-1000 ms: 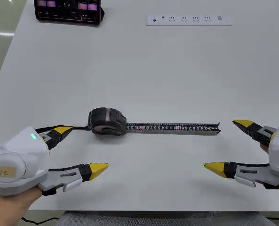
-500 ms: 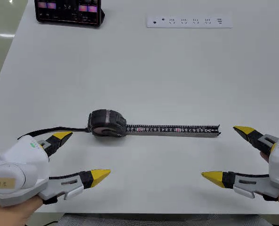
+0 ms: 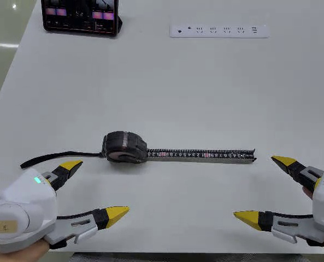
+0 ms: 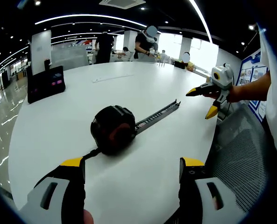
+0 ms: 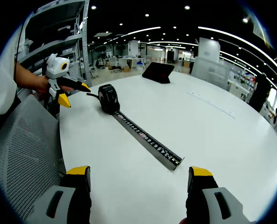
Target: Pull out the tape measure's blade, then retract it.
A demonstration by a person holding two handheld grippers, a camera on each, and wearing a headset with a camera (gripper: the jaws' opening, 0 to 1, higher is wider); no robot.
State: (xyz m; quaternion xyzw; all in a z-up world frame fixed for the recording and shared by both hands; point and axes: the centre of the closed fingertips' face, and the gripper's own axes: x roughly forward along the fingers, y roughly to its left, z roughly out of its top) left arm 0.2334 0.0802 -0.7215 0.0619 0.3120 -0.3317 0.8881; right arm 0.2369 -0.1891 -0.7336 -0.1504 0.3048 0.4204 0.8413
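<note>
A black tape measure [image 3: 124, 147] lies on the white table [image 3: 167, 87], its blade [image 3: 201, 155] pulled out to the right and lying flat; a black wrist strap [image 3: 52, 158] trails to the left. In the left gripper view the case [image 4: 113, 129] sits just ahead of the open jaws, with the blade [image 4: 158, 113] running away. The blade's end [image 5: 173, 161] lies ahead of the right jaws. My left gripper [image 3: 99, 188] is open at the front left, empty. My right gripper [image 3: 260, 188] is open at the front right, empty, apart from the blade tip.
A dark tablet [image 3: 80, 15] stands at the far left of the table. A white power strip [image 3: 219, 30] lies at the far middle. The table's front edge runs just under both grippers. A mesh chair seat [image 5: 21, 144] is beside the table.
Both grippers have drawn back a little toward the front edge, away from the tape measure. The tape measure and its blade have stayed in place.
</note>
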